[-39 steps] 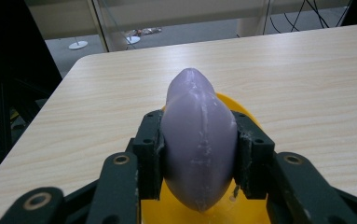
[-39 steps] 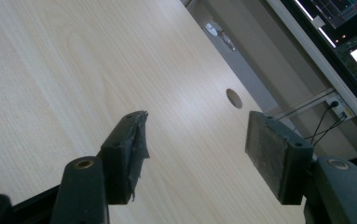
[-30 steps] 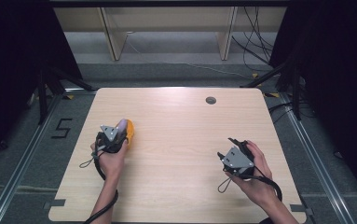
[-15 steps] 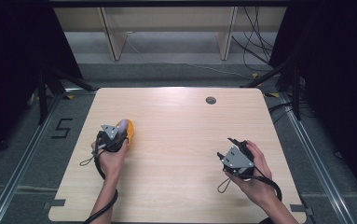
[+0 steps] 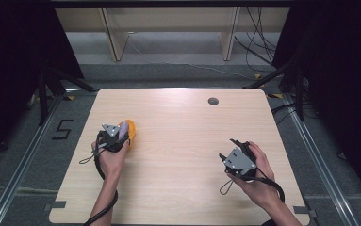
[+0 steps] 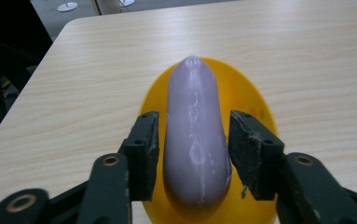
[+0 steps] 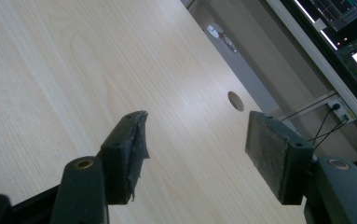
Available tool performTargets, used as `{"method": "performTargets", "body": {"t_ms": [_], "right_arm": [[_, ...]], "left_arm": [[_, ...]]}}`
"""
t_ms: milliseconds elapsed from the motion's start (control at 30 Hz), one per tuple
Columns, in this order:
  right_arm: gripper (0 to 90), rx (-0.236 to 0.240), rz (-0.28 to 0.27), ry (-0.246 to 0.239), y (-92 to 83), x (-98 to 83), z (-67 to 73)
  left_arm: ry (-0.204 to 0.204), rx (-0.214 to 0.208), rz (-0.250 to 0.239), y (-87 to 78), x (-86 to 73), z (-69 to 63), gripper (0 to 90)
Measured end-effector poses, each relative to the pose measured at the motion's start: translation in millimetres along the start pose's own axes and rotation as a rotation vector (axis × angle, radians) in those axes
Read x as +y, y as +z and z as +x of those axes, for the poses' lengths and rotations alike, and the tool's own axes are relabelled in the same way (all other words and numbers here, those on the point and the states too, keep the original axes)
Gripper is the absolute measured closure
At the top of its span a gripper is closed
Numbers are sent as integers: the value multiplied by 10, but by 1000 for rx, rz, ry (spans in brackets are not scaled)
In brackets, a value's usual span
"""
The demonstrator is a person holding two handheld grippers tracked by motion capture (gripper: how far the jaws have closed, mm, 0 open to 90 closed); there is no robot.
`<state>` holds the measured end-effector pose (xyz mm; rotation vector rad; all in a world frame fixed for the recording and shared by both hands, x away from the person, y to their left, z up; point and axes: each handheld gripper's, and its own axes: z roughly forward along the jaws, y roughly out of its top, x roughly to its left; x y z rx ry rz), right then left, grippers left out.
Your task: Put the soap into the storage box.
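Your left gripper sits over the yellow dish near the left edge of the table, and its jaws have just been opening: the pads now stand a little off either side of the purple piece, with a thin gap showing on each flank, so nothing is pinched. That purple piece is a smooth, rounded, sausage-like lump, pale lilac, glossy, with faint whitish streaks and scuffs along its top; its far end tapers to a small blunt nub and its near end is fuller and rounder. It lies lengthwise in the dish, pointing away from you along the line of the jaws, resting in the hollow. The dish is bright yellow, oval as you see it, and shallow, sitting flat on the pale wood. From the high view the dish peeks out just beyond your left gripper. Your right gripper rests at the right side of the table, well apart from the dish, jaws spread with nothing between them.
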<state>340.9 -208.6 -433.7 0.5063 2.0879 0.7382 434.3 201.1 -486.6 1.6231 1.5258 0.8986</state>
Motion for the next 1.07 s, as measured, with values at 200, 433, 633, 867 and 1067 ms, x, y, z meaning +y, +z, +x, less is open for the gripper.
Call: {"method": "performTargets", "body": {"t_ms": [200, 433, 633, 867, 1067], "right_arm": [[388, -1, 3, -1, 3, -2, -1], [387, -5, -5, -25, 14, 4, -11], [387, 2, 2, -14, 12, 0, -7], [387, -1, 4, -3, 7, -7, -6], [387, 3, 7, 3, 1, -8, 0]], "left_arm": [[-17, -9, -19, -141, 82, 25, 368], [-14, -39, 5, -279, 226, 18, 286], [6, -56, 30, -400, 235, -61, 274], [-5, -74, 20, -590, 62, -139, 273], [-26, -98, 45, -684, -82, -120, 278]]}}
